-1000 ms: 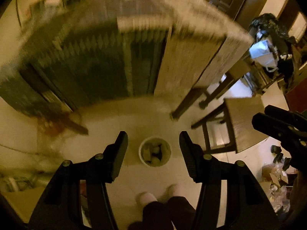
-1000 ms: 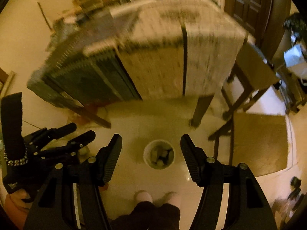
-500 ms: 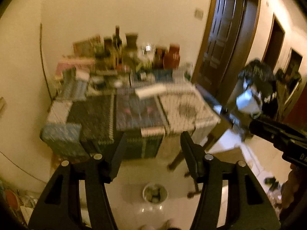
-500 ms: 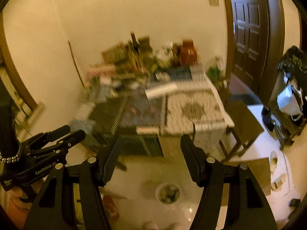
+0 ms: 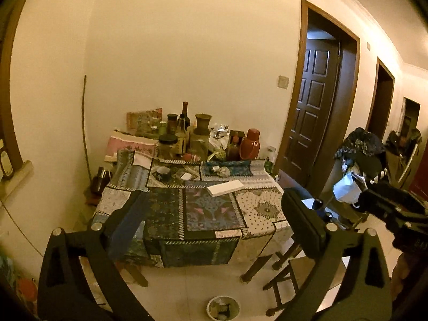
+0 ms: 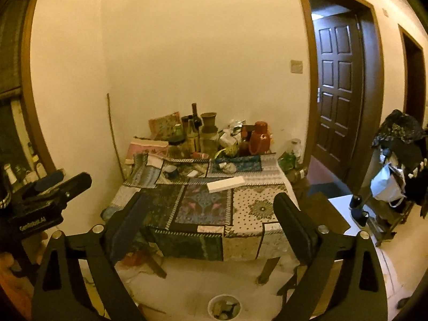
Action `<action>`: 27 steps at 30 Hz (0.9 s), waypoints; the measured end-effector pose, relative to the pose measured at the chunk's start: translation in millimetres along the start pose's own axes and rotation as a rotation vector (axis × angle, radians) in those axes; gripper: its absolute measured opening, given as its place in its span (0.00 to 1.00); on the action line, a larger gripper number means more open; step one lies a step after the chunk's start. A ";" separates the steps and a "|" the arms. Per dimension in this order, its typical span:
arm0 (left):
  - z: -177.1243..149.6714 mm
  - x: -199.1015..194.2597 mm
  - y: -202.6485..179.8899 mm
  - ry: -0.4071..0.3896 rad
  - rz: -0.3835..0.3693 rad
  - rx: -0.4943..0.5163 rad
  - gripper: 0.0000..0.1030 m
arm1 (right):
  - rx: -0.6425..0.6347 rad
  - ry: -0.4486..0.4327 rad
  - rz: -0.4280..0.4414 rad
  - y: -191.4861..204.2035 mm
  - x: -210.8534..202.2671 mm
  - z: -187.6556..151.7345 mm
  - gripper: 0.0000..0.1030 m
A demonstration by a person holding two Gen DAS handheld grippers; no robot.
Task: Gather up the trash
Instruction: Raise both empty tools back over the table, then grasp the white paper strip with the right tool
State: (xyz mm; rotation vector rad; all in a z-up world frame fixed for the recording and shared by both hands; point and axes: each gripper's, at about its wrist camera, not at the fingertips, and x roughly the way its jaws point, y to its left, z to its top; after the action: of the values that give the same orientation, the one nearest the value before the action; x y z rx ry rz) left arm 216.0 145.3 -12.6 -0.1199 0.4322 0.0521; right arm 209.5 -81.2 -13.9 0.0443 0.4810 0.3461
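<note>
Since the earlier frames both views have swung up from the floor: the white bin, which sat large between the fingers a second ago, is now small at the bottom edge, and the whole bench and the wall behind it have come into sight. The jaws of both tools have just been opening, and nothing lies between them.

The left hand-held gripper (image 5: 211, 222) stands wide apart and holds nothing; its dark fingers frame the front of the bench (image 5: 256, 214) in the lower half of the picture. The right hand-held gripper (image 6: 210, 219) is likewise spread wide and empty, and it also shows as a dark shape at the right edge of the left wrist view.

The bin (image 5: 222, 307) sits on the pale floor at the bottom centre, in front of the bench, with scraps of trash inside it; in the right wrist view the bin (image 6: 224, 306) takes the same spot.

The bench carries a patchwork cloth. A flat white box (image 5: 225, 187) lies near the middle of it. At the far side, against the wall, stands a crowd of bottles and jars, among them a red flask (image 5: 250, 144) and a dark wine bottle (image 5: 184, 115). A dark panelled door (image 5: 311, 115) stands open at the right of the frame.
</note>
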 end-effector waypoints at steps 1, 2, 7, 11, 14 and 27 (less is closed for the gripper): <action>-0.8 2.4 1.6 0.008 0.004 0.000 0.98 | 0.001 0.006 -0.004 -0.9 4.5 1.2 0.91; -1.6 2.6 2.5 0.010 0.005 -0.001 0.98 | 0.002 0.008 -0.008 -1.4 2.6 2.5 0.91; -1.8 20.2 5.6 0.034 0.022 -0.007 0.98 | 0.033 0.029 -0.012 -13.5 17.8 8.4 0.91; 2.3 44.1 4.9 0.050 0.036 -0.027 0.98 | 0.045 0.035 -0.015 -27.4 38.9 14.3 0.91; 12.5 72.3 -0.5 0.054 0.061 -0.030 0.98 | 0.045 0.041 -0.014 -42.3 61.8 23.6 0.91; 67.8 186.0 -45.9 0.053 0.121 -0.059 0.98 | -0.008 0.081 0.032 -106.9 149.6 80.2 0.91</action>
State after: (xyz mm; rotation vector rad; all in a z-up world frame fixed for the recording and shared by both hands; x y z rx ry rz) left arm 416.2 113.0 -24.9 -0.1539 0.4904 0.1808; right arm 404.3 -128.3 -22.5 0.0299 0.5593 0.3821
